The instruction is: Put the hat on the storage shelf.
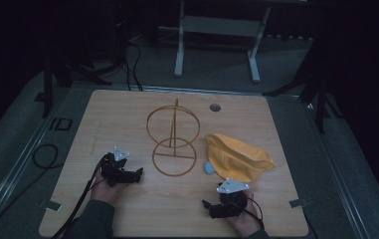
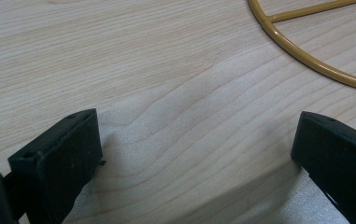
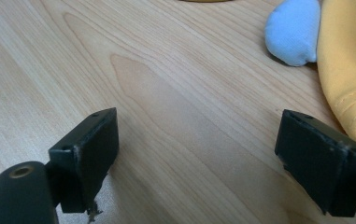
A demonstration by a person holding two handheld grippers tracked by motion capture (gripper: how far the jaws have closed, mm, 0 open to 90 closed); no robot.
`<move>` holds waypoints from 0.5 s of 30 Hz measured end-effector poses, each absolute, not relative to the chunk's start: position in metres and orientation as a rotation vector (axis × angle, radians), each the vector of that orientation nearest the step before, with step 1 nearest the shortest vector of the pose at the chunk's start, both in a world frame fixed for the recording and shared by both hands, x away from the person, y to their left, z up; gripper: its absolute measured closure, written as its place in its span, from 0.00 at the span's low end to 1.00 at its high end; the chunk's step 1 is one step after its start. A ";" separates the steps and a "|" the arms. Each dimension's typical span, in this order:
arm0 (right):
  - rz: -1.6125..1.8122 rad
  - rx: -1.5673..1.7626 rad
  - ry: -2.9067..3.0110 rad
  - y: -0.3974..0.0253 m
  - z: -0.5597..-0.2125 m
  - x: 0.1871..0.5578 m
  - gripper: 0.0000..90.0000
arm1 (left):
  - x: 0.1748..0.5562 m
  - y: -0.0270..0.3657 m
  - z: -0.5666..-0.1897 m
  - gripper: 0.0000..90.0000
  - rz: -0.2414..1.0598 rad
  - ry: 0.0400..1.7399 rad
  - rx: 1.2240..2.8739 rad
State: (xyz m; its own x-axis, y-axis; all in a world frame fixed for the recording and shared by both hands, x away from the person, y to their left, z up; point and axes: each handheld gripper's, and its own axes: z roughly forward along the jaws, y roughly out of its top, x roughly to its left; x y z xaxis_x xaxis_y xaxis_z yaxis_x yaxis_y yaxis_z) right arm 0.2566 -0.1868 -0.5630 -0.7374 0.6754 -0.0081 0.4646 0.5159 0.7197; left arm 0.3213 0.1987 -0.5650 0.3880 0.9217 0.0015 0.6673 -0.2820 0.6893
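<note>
A gold wire stand (image 1: 173, 139), two rings joined by a thin post, sits mid-table. Right of it lies a crumpled yellow cloth (image 1: 236, 157) with a small light-blue piece (image 1: 209, 168) at its left edge. My left gripper (image 1: 136, 175) rests on the wood just left of the stand's lower ring, jaws wide apart over bare wood (image 2: 194, 154); the ring's arc (image 2: 306, 56) curves past at upper right. My right gripper (image 1: 209, 206) lies near the front edge below the cloth, open and empty (image 3: 196, 154). Ahead of it are the blue piece (image 3: 295, 30) and the yellow cloth (image 3: 348, 60).
The wooden table (image 1: 127, 114) has a round grommet hole (image 1: 215, 107) near its back edge. Black cables (image 1: 45, 154) loop on the floor at left. A white metal frame (image 1: 179, 45) stands behind the table. Dark stands flank both sides.
</note>
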 end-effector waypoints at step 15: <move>1.013 0.910 2.515 -0.193 -0.554 0.252 0.52 | 0.321 0.199 -0.565 0.02 0.544 1.357 2.045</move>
State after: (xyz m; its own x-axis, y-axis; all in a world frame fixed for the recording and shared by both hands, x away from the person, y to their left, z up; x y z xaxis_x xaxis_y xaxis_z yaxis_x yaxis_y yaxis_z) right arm 0.2522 -0.1928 -0.5536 -0.7623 0.6468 -0.0235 0.4500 0.5558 0.6990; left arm 0.3214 0.1987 -0.5649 0.3883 0.9215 0.0018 0.6673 -0.2826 0.6891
